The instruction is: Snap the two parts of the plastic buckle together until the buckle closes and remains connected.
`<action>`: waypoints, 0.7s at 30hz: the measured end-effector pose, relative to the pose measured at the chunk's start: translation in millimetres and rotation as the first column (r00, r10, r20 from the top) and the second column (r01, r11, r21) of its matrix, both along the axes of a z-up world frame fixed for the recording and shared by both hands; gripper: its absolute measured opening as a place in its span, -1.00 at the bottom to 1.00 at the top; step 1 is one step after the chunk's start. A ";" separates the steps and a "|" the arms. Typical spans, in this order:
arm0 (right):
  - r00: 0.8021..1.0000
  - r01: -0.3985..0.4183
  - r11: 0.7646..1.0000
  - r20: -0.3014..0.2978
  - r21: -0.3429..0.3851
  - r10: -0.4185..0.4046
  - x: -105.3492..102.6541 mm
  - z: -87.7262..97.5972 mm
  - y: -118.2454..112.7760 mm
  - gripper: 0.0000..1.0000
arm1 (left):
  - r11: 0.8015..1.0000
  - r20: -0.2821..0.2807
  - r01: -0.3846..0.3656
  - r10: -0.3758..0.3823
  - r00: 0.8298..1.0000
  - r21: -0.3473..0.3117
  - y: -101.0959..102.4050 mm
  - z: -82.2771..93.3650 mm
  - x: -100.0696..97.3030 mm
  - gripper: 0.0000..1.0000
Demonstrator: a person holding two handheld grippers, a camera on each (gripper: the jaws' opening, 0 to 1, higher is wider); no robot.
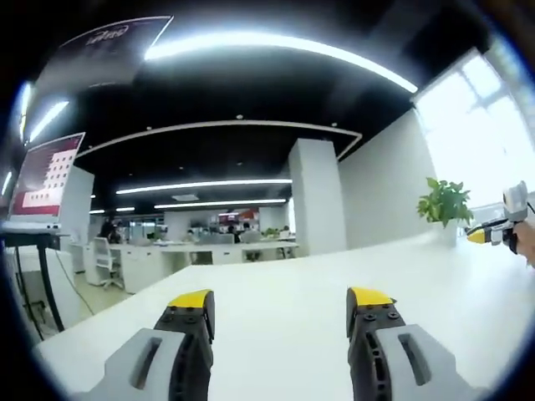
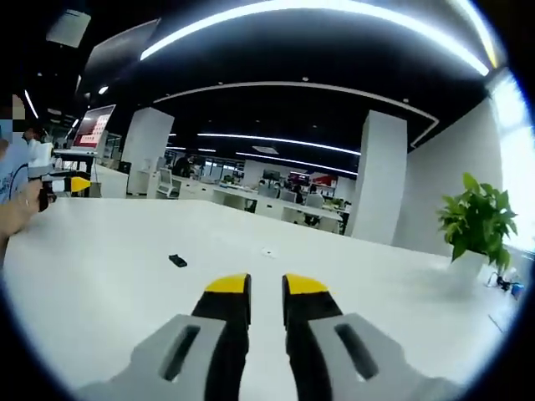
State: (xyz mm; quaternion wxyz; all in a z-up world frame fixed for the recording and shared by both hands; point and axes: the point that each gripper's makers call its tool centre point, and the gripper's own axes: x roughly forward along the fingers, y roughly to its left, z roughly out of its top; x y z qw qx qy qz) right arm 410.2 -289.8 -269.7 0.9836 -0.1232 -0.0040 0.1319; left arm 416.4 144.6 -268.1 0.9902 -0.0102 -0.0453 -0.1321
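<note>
White tabletop (image 2: 109, 284) carries one small dark plastic piece (image 2: 177, 261), likely a buckle part, lying well ahead of the right gripper (image 2: 266, 288), whose yellow-tipped jaws sit nearly together and hold nothing. The left gripper (image 1: 280, 302) hovers with jaws spread wide, also bare. Nothing is joined yet; grasping and snapping both remain.

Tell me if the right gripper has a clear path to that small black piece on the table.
Probably yes. The black piece lies alone on the bare white table, ahead and left of the right gripper, with nothing between them. The jaws stand nearly closed and would need opening first.
</note>
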 end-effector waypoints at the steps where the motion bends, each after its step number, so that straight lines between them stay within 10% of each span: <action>1: 1.000 0.006 1.000 0.001 0.003 -0.006 1.6 -1.1 -2.3 -0.76 | 1.000 0.002 0.003 -0.003 1.000 0.000 -2.0 -0.5 0.7 0.30; 21: 0.994 0.108 0.990 0.007 0.089 -0.109 13.9 -11.8 -36.9 -0.77 | 0.998 0.109 -0.025 0.018 0.994 0.063 -10.0 11.9 -0.2 0.32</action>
